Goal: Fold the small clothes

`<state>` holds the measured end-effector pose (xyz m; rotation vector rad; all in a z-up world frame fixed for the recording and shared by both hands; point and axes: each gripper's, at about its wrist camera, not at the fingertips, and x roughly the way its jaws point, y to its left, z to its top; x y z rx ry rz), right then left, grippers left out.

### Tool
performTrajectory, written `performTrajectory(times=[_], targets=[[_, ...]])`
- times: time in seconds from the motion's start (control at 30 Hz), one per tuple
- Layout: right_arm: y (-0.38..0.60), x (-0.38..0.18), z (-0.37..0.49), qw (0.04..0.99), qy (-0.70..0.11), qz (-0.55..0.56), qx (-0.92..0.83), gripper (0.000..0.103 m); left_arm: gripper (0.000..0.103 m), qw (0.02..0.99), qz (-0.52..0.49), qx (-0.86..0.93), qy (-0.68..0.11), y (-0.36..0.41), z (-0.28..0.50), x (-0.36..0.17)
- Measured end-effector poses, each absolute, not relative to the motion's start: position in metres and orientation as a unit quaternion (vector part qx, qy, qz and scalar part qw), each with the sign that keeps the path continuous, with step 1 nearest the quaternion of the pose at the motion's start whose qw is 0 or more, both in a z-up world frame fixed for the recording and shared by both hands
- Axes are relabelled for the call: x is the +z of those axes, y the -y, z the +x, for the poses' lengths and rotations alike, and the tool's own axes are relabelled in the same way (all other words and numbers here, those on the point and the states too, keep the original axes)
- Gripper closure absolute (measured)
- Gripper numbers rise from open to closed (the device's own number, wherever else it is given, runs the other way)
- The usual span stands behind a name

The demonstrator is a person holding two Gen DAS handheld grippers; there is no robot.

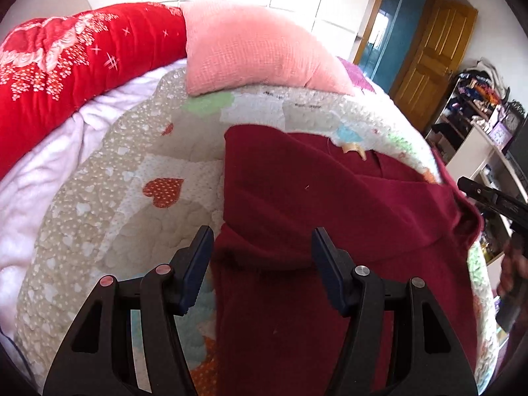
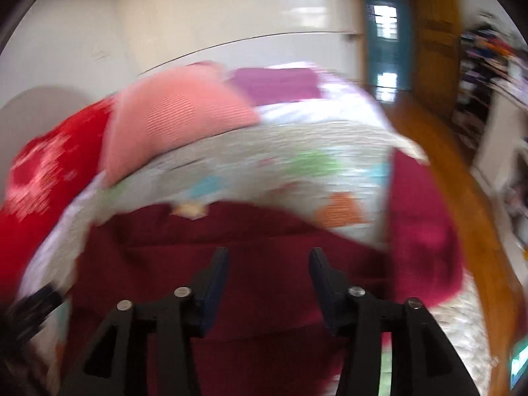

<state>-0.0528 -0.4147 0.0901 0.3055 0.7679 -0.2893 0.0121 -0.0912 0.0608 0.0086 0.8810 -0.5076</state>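
Note:
A dark red garment [image 1: 323,217] lies spread on a patterned quilt [image 1: 138,171] on a bed, with a fold across its middle and its right edge hanging over the bed's side. My left gripper [image 1: 262,241] is open and empty, its jaws over the garment's near left edge. My right gripper [image 2: 269,257] is open and empty above the same garment [image 2: 264,231]; that view is blurred. The right gripper also shows at the right edge of the left wrist view [image 1: 488,198].
A pink pillow [image 1: 257,56] and a red flowered duvet [image 1: 66,62] lie at the bed's far side. A wooden door [image 1: 429,62] and cluttered shelves [image 1: 478,122] stand to the right, beyond the bed's edge. A wooden floor [image 2: 445,171] runs alongside the bed.

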Motion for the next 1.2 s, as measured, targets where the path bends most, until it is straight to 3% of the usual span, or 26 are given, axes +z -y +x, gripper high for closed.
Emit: performTrajectory(times=[0.37, 0.4, 0.47, 0.5, 0.6, 0.9, 1.0, 1.07, 1.2], targets=[[0.326, 0.029, 0.075, 0.898, -0.437, -0.035, 0.033, 0.052, 0.04, 0.872, 0.021, -0.206, -0.444, 0.099, 0.023, 0.027], [0.321, 0.019, 0.083, 0.889, -0.452, -0.06, 0.038, 0.056, 0.04, 0.872, 0.021, -0.206, -0.444, 0.099, 0.023, 0.025], [0.318, 0.015, 0.084, 0.887, -0.453, -0.062, 0.064, 0.092, 0.037, 0.869, 0.013, -0.207, -0.45, 0.097, 0.025, 0.019], [0.317, 0.017, 0.082, 0.89, -0.445, -0.067, 0.067, 0.1, 0.037, 0.868, 0.003, -0.209, -0.45, 0.095, 0.026, 0.017], [0.319, 0.027, 0.079, 0.902, -0.423, -0.08, 0.041, 0.1, 0.036, 0.867, -0.019, -0.214, -0.449, 0.09, 0.026, 0.015], [0.367, 0.027, 0.071, 0.899, -0.428, 0.079, -0.04, 0.098, 0.035, 0.87, -0.018, -0.213, -0.444, 0.091, 0.025, 0.013], [0.381, 0.042, 0.026, 0.904, -0.415, 0.076, -0.071, 0.086, 0.034, 0.872, -0.012, -0.21, -0.443, 0.093, 0.025, 0.013], [0.402, 0.045, -0.007, 0.902, -0.409, 0.068, -0.12, 0.069, 0.034, 0.872, -0.008, -0.207, -0.443, 0.095, 0.025, 0.013], [0.446, 0.026, -0.042, 0.877, -0.431, 0.068, -0.199, 0.066, 0.033, 0.873, -0.004, -0.205, -0.442, 0.096, 0.025, 0.012]])
